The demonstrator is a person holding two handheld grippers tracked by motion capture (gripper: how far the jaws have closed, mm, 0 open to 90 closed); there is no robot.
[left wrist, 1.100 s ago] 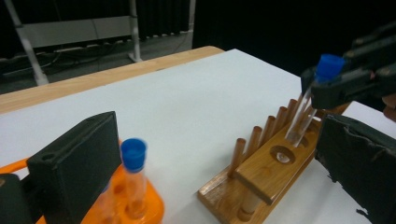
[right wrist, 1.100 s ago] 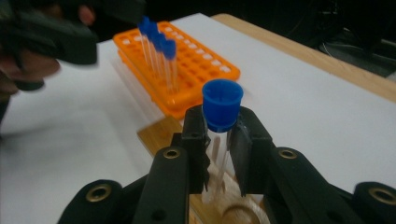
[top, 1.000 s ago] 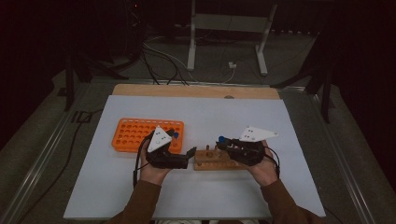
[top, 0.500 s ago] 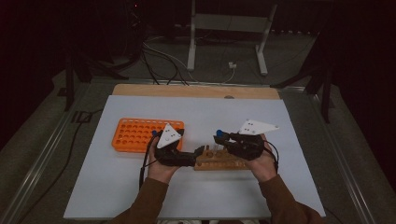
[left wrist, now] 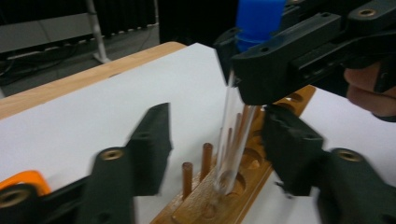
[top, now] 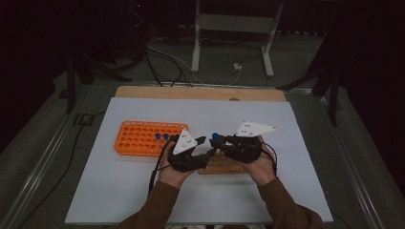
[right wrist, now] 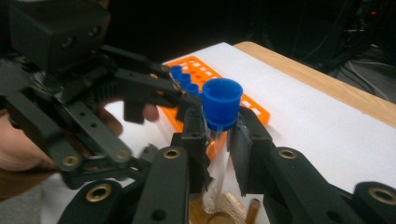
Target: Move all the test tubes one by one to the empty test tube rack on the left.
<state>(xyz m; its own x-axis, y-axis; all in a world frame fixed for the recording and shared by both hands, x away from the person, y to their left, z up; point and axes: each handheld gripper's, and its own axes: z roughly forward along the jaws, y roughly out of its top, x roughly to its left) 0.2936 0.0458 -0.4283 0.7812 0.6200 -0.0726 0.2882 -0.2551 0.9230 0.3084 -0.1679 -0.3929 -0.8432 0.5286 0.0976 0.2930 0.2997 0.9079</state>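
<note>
Two grippers meet over the middle of the white worktop [top: 119,191], just above a wooden rack [top: 224,167]. The right gripper [right wrist: 217,140] has its fingers [right wrist: 194,135] clamped on a clear glass tube [left wrist: 231,140] with a blue cap [right wrist: 222,102], gripping it just below the cap. The tube stands nearly upright, leaning a little in the left gripper view, and its round bottom sits at or just inside one of the rack's holes; whether it rests on the wood I cannot tell.

In the left gripper view, the left gripper [left wrist: 219,149] has its fingers [left wrist: 149,144] on either side of the tube's lower half. They have just been closing and now stand about half open, with the tube between them. The far finger is right beside the glass, the near one a clear gap away, so they are not pressing on the tube.

The rack is a light-brown strip with a row of round holes and a few short wooden pegs [left wrist: 207,161] standing along it. It lies partly hidden under the two hands in the high view.

Left of the hands lies an orange tray [top: 138,138] with a grid of holes, flat on the worktop and near the left gripper. Some blue-capped tubes [top: 161,137] stand in it close to its right end. A bare wooden strip [top: 200,93] runs along the worktop's far edge.
</note>
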